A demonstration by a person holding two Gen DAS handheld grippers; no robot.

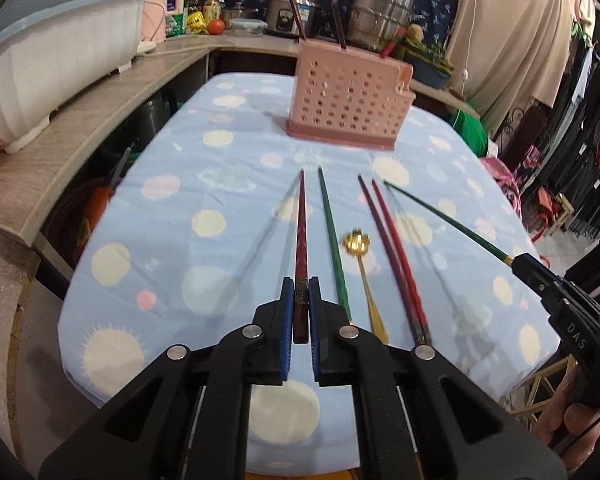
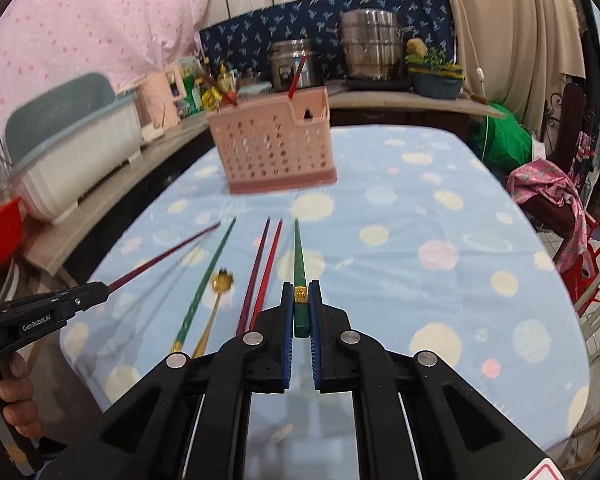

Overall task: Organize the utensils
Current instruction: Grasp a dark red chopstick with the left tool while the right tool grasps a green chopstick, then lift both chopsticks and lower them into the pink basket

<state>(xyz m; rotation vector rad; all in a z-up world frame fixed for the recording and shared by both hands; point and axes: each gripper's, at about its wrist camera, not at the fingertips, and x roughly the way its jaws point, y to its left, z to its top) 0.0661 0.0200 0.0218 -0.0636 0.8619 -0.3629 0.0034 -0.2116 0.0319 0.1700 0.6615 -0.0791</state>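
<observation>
My left gripper point(image 1: 300, 292) is shut on a dark red chopstick point(image 1: 301, 236), held above the cloth and pointing toward the pink utensil basket point(image 1: 346, 110). My right gripper point(image 2: 301, 292) is shut on a green chopstick point(image 2: 299, 258), also lifted and pointing at the basket point(image 2: 274, 148). On the table lie another green chopstick point(image 1: 334, 250), a gold spoon point(image 1: 362, 268) and a pair of red chopsticks point(image 1: 396, 258). The basket holds a few chopsticks upright. The right gripper shows in the left wrist view point(image 1: 518, 261), the left gripper in the right wrist view point(image 2: 102, 290).
The table has a light blue dotted cloth point(image 1: 204, 184). A wooden counter point(image 1: 60, 152) on the left carries a white dish tub point(image 1: 48, 60). Pots point(image 1: 380, 16) and bottles stand on the back counter. Clothes point(image 1: 572, 152) hang on the right.
</observation>
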